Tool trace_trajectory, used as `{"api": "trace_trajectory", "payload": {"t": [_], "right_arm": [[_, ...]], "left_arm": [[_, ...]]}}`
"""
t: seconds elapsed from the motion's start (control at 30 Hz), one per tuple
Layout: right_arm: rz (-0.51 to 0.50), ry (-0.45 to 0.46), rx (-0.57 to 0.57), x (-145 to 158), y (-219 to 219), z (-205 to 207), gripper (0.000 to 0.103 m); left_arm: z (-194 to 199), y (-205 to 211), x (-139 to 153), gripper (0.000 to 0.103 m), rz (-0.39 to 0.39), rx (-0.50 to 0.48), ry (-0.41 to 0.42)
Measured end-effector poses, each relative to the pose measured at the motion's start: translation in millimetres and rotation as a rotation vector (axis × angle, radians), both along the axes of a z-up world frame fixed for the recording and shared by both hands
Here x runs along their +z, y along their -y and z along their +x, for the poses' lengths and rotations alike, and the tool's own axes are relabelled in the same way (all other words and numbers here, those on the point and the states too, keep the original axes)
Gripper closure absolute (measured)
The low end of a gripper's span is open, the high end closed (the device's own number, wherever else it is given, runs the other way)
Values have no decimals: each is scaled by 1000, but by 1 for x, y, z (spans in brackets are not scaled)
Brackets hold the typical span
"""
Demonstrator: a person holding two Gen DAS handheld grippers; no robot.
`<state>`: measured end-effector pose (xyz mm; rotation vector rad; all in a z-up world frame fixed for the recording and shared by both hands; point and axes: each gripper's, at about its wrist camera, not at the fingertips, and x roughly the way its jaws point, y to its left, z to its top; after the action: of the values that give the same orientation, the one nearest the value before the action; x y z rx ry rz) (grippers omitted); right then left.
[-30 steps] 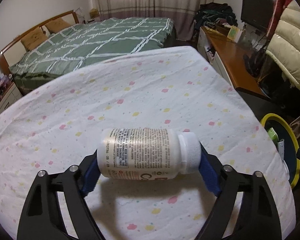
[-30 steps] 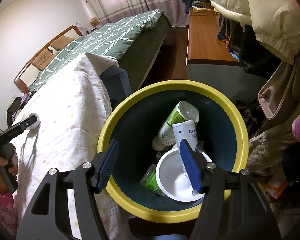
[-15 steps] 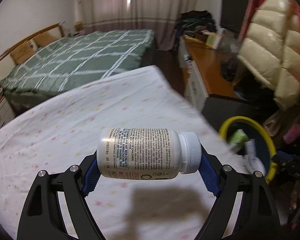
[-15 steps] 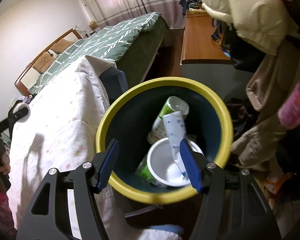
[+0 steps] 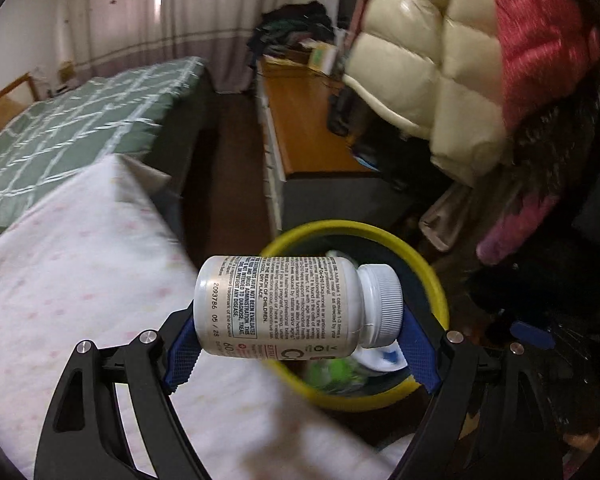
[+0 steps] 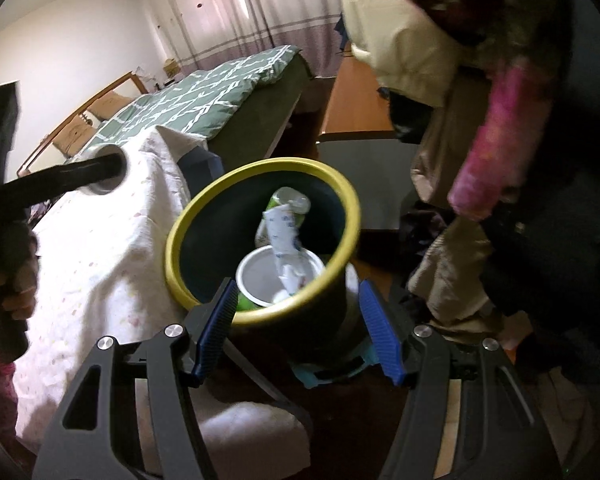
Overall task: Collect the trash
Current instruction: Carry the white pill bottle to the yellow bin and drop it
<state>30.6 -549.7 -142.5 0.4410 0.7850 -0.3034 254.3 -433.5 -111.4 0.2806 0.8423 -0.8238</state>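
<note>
Yellow-rimmed bin (image 6: 342,200) holds a white bowl (image 6: 260,276), a crumpled wrapper (image 6: 286,232) and a green bottle (image 6: 288,200). Left gripper (image 5: 298,340), angled downward, pinches a white pill bottle (image 5: 284,306) end to end above the bin's rim beside the cloth-covered desk (image 5: 72,280). Right gripper (image 6: 298,326), fingers spread and empty, hovers by the bin. Lower bin contents are blurred.
</note>
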Motion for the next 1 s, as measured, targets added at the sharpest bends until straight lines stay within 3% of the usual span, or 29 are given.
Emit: {"api": "trace_trajectory", "payload": {"t": [0.17, 0.33, 0.57, 0.8, 1.0], "right_arm": [[22, 9, -27, -5, 13, -17, 42], [31, 15, -41, -6, 20, -21, 42], [32, 16, -42, -6, 20, -21, 42], [1, 33, 10, 8, -1, -7, 42], [-43, 52, 71, 25, -31, 9, 41]], "left_arm": [[-5, 44, -28, 20, 46, -38, -30], [-1, 55, -45, 18, 70, -35, -43], [2, 36, -28, 13, 15, -7, -31], [-11, -43, 27, 10, -135, 63, 58], [-22, -156, 60, 8, -204, 225, 135]]}}
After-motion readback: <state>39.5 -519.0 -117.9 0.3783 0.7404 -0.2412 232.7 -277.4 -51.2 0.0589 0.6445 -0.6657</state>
